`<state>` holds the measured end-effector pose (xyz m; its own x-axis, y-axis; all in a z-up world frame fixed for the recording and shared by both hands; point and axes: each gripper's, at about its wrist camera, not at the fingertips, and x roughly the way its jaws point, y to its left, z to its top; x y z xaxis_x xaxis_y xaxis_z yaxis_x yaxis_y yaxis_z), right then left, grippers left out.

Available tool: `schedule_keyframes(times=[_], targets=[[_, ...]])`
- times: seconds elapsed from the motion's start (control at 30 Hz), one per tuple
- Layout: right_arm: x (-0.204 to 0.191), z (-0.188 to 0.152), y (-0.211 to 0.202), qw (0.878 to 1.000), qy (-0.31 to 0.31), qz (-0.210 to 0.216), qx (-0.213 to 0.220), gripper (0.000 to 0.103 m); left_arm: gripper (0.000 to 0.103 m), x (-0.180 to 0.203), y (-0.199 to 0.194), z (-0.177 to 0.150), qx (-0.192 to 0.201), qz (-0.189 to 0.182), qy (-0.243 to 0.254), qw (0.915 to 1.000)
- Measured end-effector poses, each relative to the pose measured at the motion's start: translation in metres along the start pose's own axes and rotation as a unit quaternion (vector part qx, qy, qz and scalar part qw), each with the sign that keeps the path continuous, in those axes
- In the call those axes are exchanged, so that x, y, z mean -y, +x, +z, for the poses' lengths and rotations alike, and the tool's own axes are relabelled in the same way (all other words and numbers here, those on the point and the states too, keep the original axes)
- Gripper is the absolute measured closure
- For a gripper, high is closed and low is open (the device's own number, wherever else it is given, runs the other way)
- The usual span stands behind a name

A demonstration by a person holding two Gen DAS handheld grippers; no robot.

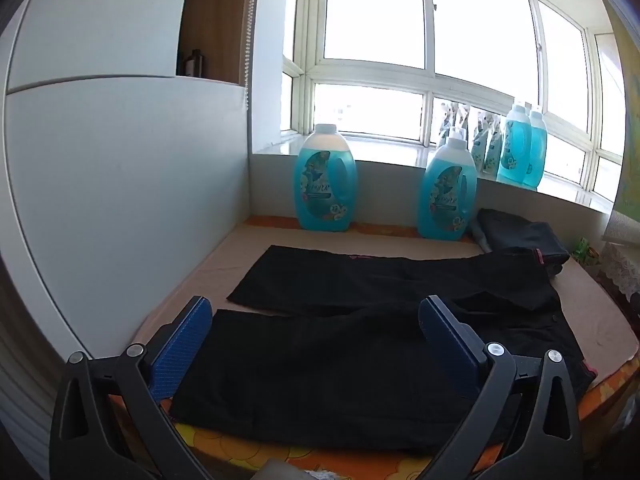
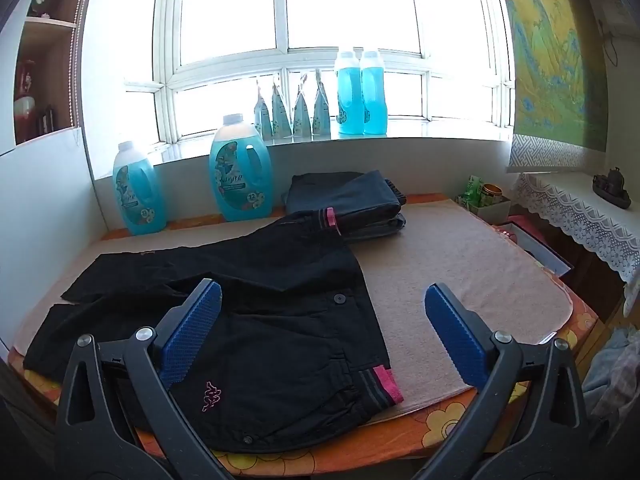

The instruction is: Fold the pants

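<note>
Black pants [image 2: 248,320] are lying flat and unfolded on the beige towel [image 2: 460,264] covering the table [image 2: 400,440], legs splayed apart toward the left, waistband w/ pink-and-grey trim at the right near edge. In the left wrist view the two legs [image 1: 320,360] are sitting side by side w/ a gap of towel showing between them.

Left claw [image 1: 316,332] is hovering wide open above the near leg, nothing btwn its blue pads. Right claw [image 2: 324,332] is likewise gaping, empty, hanging over the waistband corner and bare towel. Neither is touching fabric as far as I can tell.

Step in hand, prob.: the very start, lining up for the first fold. Next move is likely calling for both claws dropping to the cloth, one pinching the near leg hem, the other the waistband, then carrying the near half over the far leg so the legs are stacking. Thin flat fabric means pads need to be getting low enough to catch one edge.

Writing: a pink Kappa-style logo [image 2: 211,395] is showing on the pants near the waist. The blue detergent jugs [image 2: 240,168] by the window are carrying a floral label w/ "72" legible; brand script is too blurred to read. A stack of folded dark garments [image 2: 348,200] is sitting behind.
</note>
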<state>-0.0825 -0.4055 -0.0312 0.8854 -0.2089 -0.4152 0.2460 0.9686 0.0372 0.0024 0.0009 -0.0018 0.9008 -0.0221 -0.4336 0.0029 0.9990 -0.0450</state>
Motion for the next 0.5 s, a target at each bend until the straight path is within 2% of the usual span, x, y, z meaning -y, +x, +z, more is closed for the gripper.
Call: schedule_keyframes(times=[0.07, 0.27, 0.3, 0.33, 0.4, 0.5], targets=[[0.001, 0.001, -0.002, 1.000, -0.001, -0.001, 0.007, 0.000, 0.000, -0.011, -0.001, 0.000, 0.004, -0.005, -0.017, 0.9998], [-0.006, 0.003, 0.003, 1.000, -0.018, 0.008, 0.002, 0.000, 0.000, -0.033, -0.001, 0.000, -0.002, -0.010, -0.023, 0.9997], [-0.013, 0.013, 0.006, 1.000, -0.019, -0.001, -0.008, 0.000, 0.000, -0.037, -0.002, 0.000, -0.003, -0.010, -0.022, 0.9997], [-0.010, 0.005, 0.008, 1.000, -0.009, -0.006, -0.001, 0.000, 0.000, -0.042, -0.003, 0.000, -0.003, -0.011, -0.022, 0.9997], [-0.009, 0.004, 0.009, 1.000, -0.009, -0.003, -0.003, 0.000, 0.000, -0.004, 0.001, 0.001, -0.004, 0.006, -0.008, 0.9999], [-0.011, 0.004, 0.010, 1.000, -0.011, -0.004, -0.003, 0.000, 0.000, -0.003, 0.001, 0.002, -0.003, 0.005, -0.009, 0.9999]])
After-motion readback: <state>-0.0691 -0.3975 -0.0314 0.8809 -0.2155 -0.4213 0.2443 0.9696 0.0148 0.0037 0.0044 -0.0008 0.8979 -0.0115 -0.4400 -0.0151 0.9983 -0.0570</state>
